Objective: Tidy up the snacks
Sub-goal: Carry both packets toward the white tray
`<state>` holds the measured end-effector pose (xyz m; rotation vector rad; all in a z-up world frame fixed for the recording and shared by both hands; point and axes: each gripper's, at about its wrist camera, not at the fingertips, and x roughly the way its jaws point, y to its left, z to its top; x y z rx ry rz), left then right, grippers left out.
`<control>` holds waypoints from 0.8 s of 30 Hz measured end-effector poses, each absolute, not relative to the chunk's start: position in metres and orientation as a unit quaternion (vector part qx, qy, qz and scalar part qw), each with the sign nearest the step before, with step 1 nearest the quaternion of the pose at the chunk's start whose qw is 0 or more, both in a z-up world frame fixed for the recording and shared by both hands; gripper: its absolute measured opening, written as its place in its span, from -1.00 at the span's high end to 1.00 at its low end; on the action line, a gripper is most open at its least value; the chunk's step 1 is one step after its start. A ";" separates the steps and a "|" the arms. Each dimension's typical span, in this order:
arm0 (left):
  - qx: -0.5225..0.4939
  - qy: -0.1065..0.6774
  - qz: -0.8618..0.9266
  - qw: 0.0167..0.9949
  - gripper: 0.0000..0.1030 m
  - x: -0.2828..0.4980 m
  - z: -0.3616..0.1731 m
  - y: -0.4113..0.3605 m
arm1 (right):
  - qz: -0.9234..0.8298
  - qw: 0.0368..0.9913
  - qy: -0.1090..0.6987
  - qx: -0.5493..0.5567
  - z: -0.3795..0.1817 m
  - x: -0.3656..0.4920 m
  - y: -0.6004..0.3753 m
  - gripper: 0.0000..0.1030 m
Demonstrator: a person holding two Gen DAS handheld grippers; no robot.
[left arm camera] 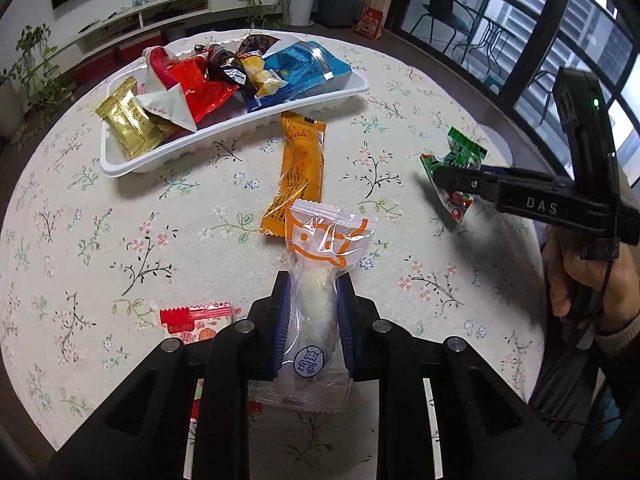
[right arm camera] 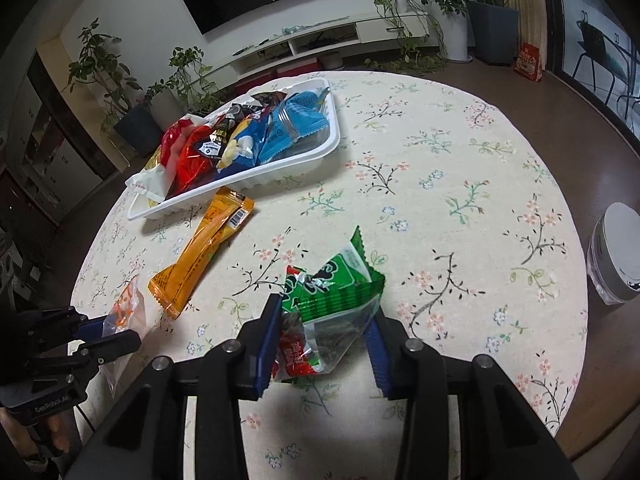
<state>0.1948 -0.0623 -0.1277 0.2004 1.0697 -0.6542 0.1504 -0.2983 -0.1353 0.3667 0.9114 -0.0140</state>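
The left gripper (left arm camera: pixel 312 312) is squeezed narrow on a clear plastic packet w/ orange print and a white snack inside (left arm camera: pixel 320 276), holding it by the middle so the top sticks out ahead, up off the round table w/ the flowery cloth (left arm camera: pixel 120 220). The right gripper (right arm camera: pixel 324 344) is closed on a crinkly green and red snack bag (right arm camera: pixel 328 300), also lifted, near the table's right edge. Both packets look picked up so they can go to the white plastic tray (left arm camera: pixel 224 136) at the far side of the table, which already holds a pile: a gold packet (left arm camera: pixel 132 124), red, black & blue ones. A long orange wrapper (left arm camera: pixel 298 168) lies flat on the cloth just in front of the tray, and a small red and white packet (left arm camera: pixel 196 318) lies by the near edge, left of the left gripper. Those two still need a trip, I think. Next move is prob. to carry each held packet over the tray rim & let go.
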 end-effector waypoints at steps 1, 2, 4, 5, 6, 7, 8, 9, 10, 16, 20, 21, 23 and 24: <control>0.083 0.500 -0.308 0.805 0.61 0.194 -0.126 -0.060 | -0.003 0.882 0.437 0.178 -0.135 0.148 -0.298 0.18; 0.075 0.500 -0.310 0.805 0.61 0.193 -0.125 -0.058 | 0.002 0.882 0.435 0.179 -0.133 0.146 -0.297 0.18; 0.055 0.501 -0.313 0.805 0.61 0.192 -0.124 -0.053 | 0.011 0.883 0.432 0.184 -0.130 0.142 -0.296 0.18; 0.042 0.501 -0.314 0.805 0.61 0.193 -0.122 -0.048 | 0.016 0.883 0.430 0.189 -0.127 0.140 -0.297 0.18; 0.025 0.501 -0.316 0.805 0.61 0.195 -0.121 -0.043 | 0.019 0.882 0.428 0.195 -0.125 0.138 -0.299 0.18; 0.011 0.502 -0.317 0.805 0.61 0.199 -0.120 -0.038 | 0.023 0.882 0.426 0.201 -0.122 0.137 -0.301 0.18; -0.005 0.502 -0.317 0.805 0.61 0.202 -0.118 -0.032 | 0.027 0.881 0.424 0.207 -0.119 0.136 -0.304 0.18; -0.016 0.501 -0.317 0.806 0.61 0.206 -0.115 -0.027 | 0.031 0.881 0.422 0.213 -0.115 0.136 -0.307 0.18; -0.024 0.498 -0.314 0.808 0.61 0.209 -0.111 -0.020 | 0.033 0.881 0.419 0.216 -0.111 0.136 -0.310 0.18; -0.064 0.475 -0.299 0.825 0.61 0.240 -0.079 0.011 | 0.040 0.889 0.400 0.219 -0.081 0.150 -0.328 0.18; -0.091 0.460 -0.294 0.833 0.61 0.269 -0.058 0.028 | 0.050 0.897 0.387 0.208 -0.056 0.169 -0.336 0.18; -0.096 0.457 -0.291 0.835 0.61 0.277 -0.053 0.032 | 0.052 0.899 0.384 0.202 -0.050 0.175 -0.336 0.18; -0.104 0.450 -0.287 0.839 0.61 0.293 -0.043 0.039 | 0.060 0.903 0.377 0.195 -0.037 0.190 -0.337 0.18; -0.109 0.447 -0.284 0.841 0.61 0.303 -0.038 0.043 | 0.064 0.905 0.375 0.192 -0.031 0.197 -0.337 0.18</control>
